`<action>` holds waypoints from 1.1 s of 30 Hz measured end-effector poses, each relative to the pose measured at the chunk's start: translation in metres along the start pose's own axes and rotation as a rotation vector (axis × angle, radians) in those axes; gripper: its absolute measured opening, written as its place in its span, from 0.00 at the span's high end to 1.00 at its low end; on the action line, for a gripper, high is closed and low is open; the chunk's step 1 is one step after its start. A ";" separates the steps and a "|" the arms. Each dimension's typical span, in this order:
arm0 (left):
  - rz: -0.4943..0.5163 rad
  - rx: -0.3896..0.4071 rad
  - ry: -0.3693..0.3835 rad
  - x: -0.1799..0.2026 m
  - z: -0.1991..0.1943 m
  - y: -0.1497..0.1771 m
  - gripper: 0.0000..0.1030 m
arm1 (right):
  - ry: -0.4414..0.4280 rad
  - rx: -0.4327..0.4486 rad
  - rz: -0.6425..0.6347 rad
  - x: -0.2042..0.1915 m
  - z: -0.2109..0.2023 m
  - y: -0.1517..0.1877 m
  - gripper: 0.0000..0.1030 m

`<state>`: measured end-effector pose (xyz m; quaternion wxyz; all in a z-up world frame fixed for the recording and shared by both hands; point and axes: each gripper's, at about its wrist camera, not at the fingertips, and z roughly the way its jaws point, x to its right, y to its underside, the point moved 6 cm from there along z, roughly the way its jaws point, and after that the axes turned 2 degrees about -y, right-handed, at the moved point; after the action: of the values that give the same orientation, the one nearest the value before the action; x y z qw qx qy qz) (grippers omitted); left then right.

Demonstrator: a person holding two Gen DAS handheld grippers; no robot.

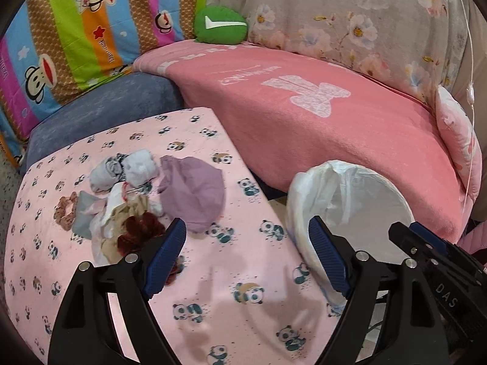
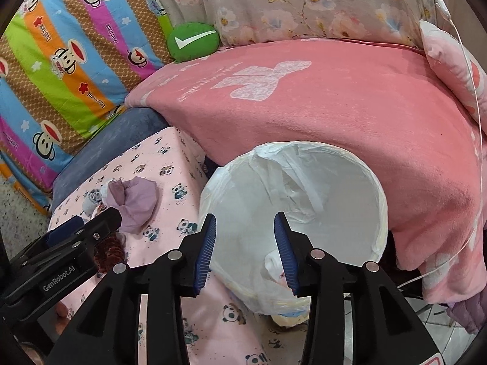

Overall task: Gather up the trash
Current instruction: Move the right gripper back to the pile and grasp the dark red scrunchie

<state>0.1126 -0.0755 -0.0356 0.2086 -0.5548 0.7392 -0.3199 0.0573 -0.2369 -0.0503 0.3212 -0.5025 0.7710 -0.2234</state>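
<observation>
On the panda-print pink cloth [image 1: 243, 304] lies a heap of trash: a crumpled purple piece [image 1: 194, 191], white rolled tissues [image 1: 121, 172], a dark red scrunchie [image 1: 138, 234] and a brown one [image 1: 65, 210]. My left gripper [image 1: 247, 222] hangs open just right of the heap, with nothing between its blue pads. A white bin lined with a plastic bag [image 2: 380, 200] stands beside the cloth. My right gripper [image 2: 245, 216] is open over the bin's mouth and holds nothing. A white crumpled piece [image 2: 272, 263] lies at the bin's bottom.
A pink blanket [image 1: 334, 140] covers the sofa behind the bin. A green check-mark cushion [image 1: 220, 26], a striped monkey-print quilt [image 1: 76, 30] and a floral cover [image 1: 350, 15] line the back. A blue-grey cushion [image 1: 100, 112] lies behind the cloth. A thin white cable [image 2: 474, 91] hangs at the right.
</observation>
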 end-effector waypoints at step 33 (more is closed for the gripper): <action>-0.251 -0.072 -0.175 -0.170 -0.006 0.050 0.23 | -0.138 -0.152 -0.282 -0.180 0.047 0.063 0.53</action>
<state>0.1246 0.0970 -0.0748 0.2105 -0.6758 0.6541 -0.2669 0.1033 -0.0480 -0.0757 0.2999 -0.6427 0.6836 -0.1722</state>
